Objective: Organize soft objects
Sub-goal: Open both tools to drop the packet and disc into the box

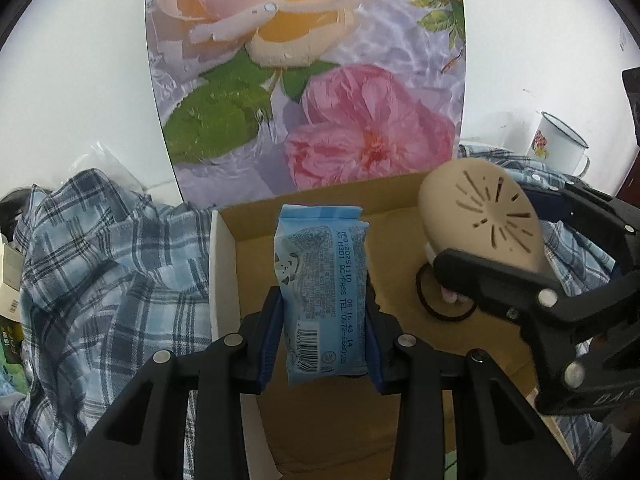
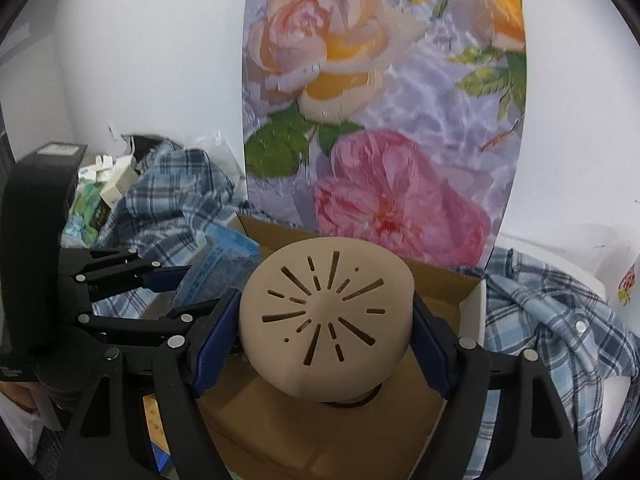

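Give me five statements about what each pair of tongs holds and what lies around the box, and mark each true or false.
1. The left tongs grip a blue tissue pack. True.
2. The right tongs are empty. False: they are closed on a beige perforated foam pad.
3. Both held items are above the open cardboard box. True.
4. A red towel lies beside the box. False: the cloth there is a blue plaid shirt.
5. A white enamel mug with a flower print stands behind the shirt, by the wall. True.
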Tool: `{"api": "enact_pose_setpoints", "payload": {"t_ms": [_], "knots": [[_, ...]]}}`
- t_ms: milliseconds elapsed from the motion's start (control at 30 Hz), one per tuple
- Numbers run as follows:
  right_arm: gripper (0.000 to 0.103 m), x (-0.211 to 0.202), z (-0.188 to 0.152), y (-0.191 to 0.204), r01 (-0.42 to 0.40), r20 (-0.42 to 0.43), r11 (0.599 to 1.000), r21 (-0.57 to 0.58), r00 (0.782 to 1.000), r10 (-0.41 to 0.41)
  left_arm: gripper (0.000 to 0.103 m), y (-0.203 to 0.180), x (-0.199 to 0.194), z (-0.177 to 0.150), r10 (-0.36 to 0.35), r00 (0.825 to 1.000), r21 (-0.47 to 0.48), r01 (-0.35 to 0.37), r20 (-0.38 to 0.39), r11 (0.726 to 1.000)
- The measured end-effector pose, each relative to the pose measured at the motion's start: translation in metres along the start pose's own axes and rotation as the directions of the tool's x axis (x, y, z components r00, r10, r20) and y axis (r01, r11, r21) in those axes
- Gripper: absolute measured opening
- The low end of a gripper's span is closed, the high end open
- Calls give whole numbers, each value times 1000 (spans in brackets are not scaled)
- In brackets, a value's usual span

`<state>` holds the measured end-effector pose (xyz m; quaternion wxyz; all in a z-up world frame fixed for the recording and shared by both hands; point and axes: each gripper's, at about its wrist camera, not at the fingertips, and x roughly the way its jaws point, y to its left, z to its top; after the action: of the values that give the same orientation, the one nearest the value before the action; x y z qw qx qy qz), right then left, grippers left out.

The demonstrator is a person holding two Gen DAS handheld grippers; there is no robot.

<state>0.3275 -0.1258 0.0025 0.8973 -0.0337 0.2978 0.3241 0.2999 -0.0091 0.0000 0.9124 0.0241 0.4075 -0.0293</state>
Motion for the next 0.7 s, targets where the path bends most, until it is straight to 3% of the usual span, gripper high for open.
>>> {"api": "enact_pose_setpoints", "payload": {"t_ms": [267,500,533,567,700], "knots": [[78,15,-7,-1,9,-44,1000,-8,999,-9,38,2,10,-6,-2,1000,-8,2,-28,1000],[86,20,-9,-9,28,-60,999,18,998,-27,40,2,12,-6,3,1000,-8,-4,-25,1000],[94,19,-9,-10,30,-57,999,22,998,-29,51,2,12,-6,5,1000,-8,-5,-23,1000],[97,17,-9,-11,32,-50,999,25,998,-30,73,2,11,-5,14,1000,-9,-14,-19,1000],[102,7,-6,-16,29,-15,999,43,999,-28,83,8,7,-3,-11,1000,-33,11,3,999]]}}
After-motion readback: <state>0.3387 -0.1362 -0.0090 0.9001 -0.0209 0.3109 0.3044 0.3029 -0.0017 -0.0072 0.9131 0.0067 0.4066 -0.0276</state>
